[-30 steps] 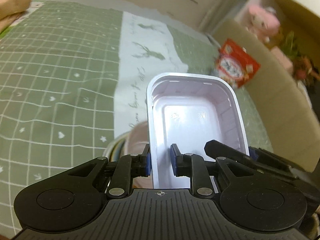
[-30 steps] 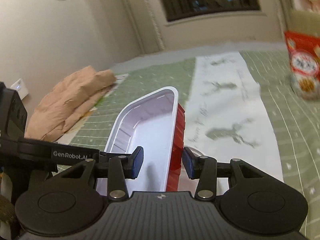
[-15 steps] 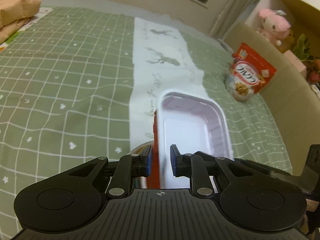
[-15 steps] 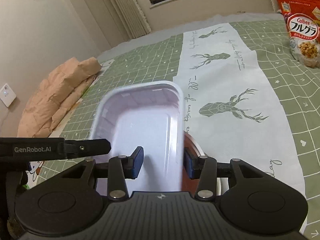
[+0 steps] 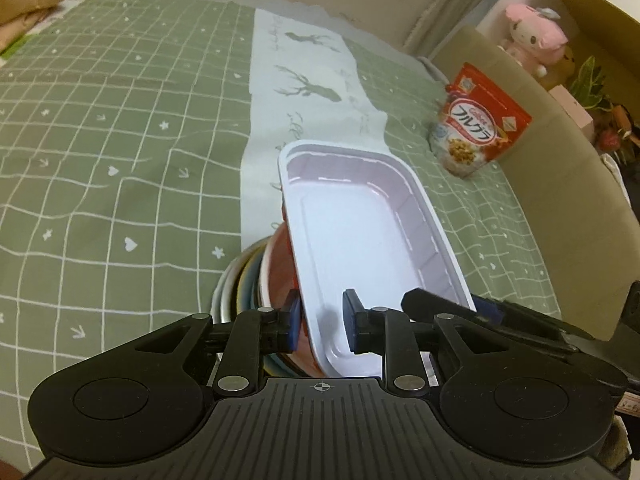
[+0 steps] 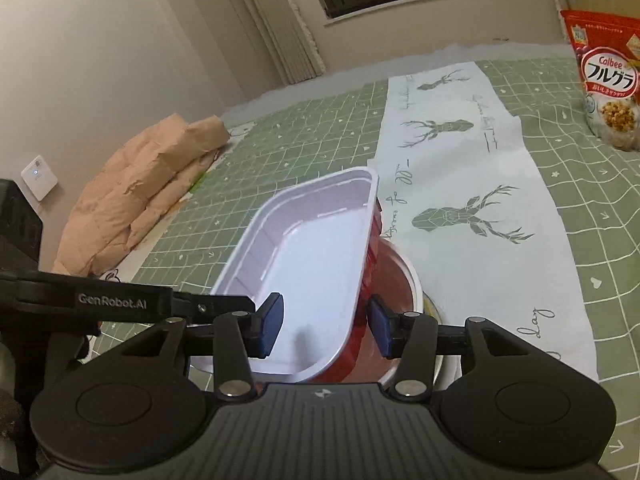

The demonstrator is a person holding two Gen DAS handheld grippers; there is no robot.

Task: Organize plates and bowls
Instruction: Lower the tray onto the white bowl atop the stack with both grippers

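A rectangular tray, white inside and red outside (image 5: 360,236), rests tilted on a stack of round bowls and plates (image 5: 244,280); it shows in the right wrist view too (image 6: 316,256), over a red-brown bowl (image 6: 396,292). My left gripper (image 5: 319,322) has its jaws around the tray's left wall, a small gap showing on each side. My right gripper (image 6: 325,326) has its jaws wide apart around the tray's right wall, not touching it.
A green checked cloth (image 5: 100,152) with a white deer-print runner (image 6: 480,184) covers the surface. A cereal bag (image 5: 476,124) stands at the right. A folded peach blanket (image 6: 140,184) lies at the left. A cardboard box with plush toys (image 5: 536,40) stands beyond.
The tray has come down from a raised, tilted hold onto the stack of bowls. Both grippers' jaws have opened wider around its walls.
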